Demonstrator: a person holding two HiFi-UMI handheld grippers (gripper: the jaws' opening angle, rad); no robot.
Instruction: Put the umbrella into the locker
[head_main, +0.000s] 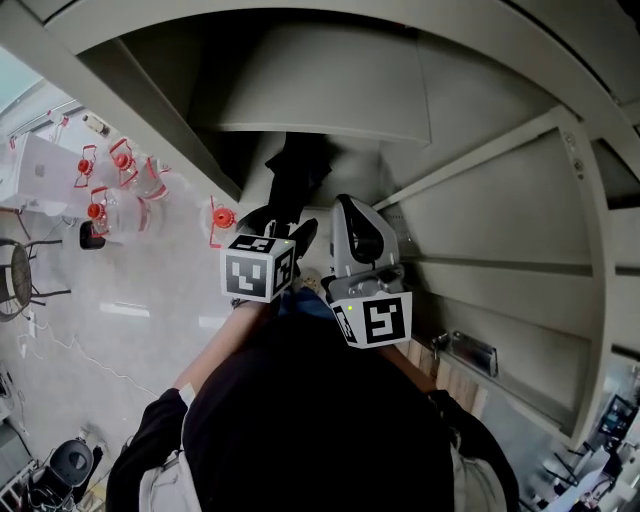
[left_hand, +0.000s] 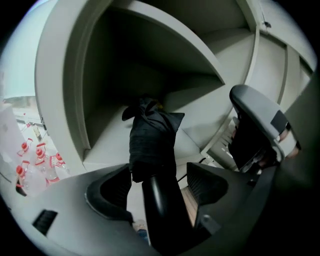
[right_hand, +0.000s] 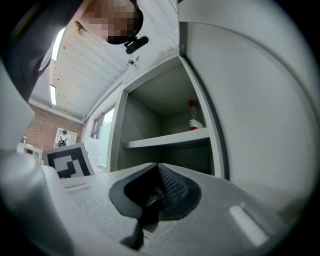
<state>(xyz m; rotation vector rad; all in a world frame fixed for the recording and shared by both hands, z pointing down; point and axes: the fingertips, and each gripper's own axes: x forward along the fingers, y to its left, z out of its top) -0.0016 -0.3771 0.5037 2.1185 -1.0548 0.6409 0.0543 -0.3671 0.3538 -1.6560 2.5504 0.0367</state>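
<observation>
The black folded umbrella (left_hand: 150, 142) lies with its far end inside the grey locker compartment (left_hand: 125, 85). Its handle (left_hand: 159, 200) runs back between the jaws of my left gripper (left_hand: 157, 182). Those jaws stand wide open, with a gap on each side of the handle. In the head view the umbrella (head_main: 295, 170) shows dark under the locker shelf (head_main: 320, 130), just beyond the left gripper (head_main: 288, 228). My right gripper (head_main: 352, 210) hangs beside it on the right, its pads closed together on nothing (right_hand: 155, 200).
The open locker door (head_main: 500, 230) with a metal handle (head_main: 470, 352) stands to the right. Several clear bottles with red caps (head_main: 110, 185) sit on the floor at left, near a chair (head_main: 15, 280). A red-capped bottle (right_hand: 195, 116) stands on an upper shelf.
</observation>
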